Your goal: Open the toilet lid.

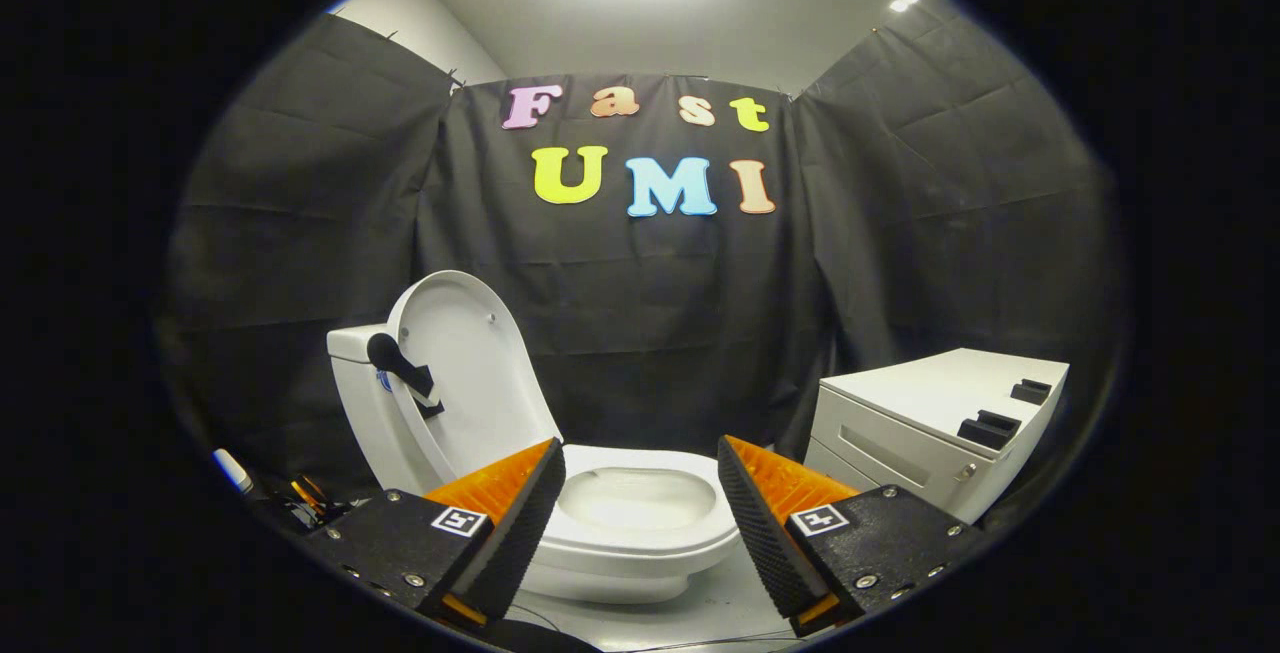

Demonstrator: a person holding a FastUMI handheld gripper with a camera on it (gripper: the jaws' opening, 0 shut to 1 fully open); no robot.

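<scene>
The gripper (640, 488) is spread wide, holding nothing — between and just beyond its fingers sits the toilet (640, 533). The toilet lid (470, 373) stands raised against the tank; a white cabinet (930, 423) stands to the right.

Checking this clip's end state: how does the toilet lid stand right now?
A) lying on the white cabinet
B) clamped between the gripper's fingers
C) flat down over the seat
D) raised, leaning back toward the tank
D: the toilet lid stands raised against the tank, leaving the bowl uncovered, while the gripper sits open with nothing between its fingers.
</scene>
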